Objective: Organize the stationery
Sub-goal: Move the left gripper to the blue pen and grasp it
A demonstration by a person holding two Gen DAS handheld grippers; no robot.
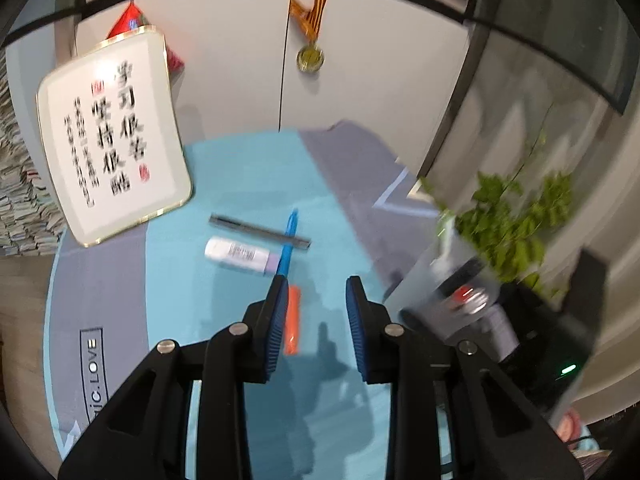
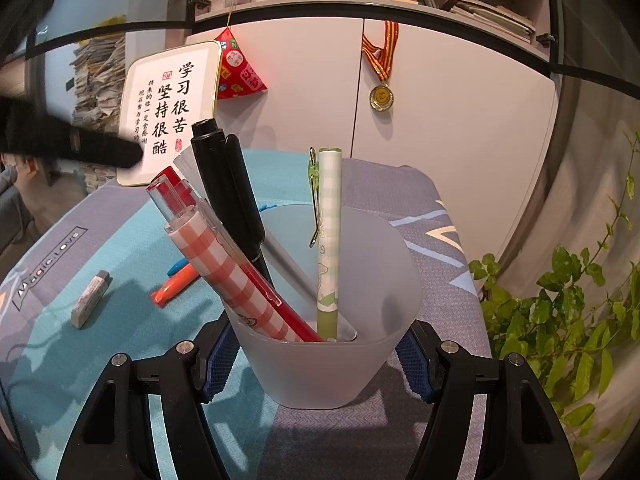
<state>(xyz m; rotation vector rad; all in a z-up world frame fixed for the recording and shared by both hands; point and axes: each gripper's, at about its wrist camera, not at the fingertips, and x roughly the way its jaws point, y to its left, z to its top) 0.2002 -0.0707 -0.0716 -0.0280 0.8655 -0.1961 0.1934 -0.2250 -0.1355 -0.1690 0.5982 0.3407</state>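
Note:
My left gripper (image 1: 316, 304) hangs open over the blue mat (image 1: 224, 184) with nothing gripped. An orange pen (image 1: 292, 320) lies on the mat just inside its left finger, untouched. Beyond lie a blue pen (image 1: 289, 236), a thin black stick (image 1: 256, 230) crossing it, and a white eraser (image 1: 238, 255). My right gripper (image 2: 316, 360) is shut on a frosted cup (image 2: 328, 372) standing on the mat. It holds a red checked pen (image 2: 224, 272), a black marker (image 2: 224, 184) and a green pen (image 2: 329, 232). The eraser (image 2: 90, 299) and orange pen (image 2: 172, 290) lie to its left.
A framed calligraphy sign (image 1: 112, 136) leans at the back left of the mat. White cabinet doors (image 2: 440, 120) with a hanging medal (image 2: 381, 98) close off the back. A leafy plant (image 2: 560, 312) stands at the right, and stacked papers (image 2: 98, 80) at the far left.

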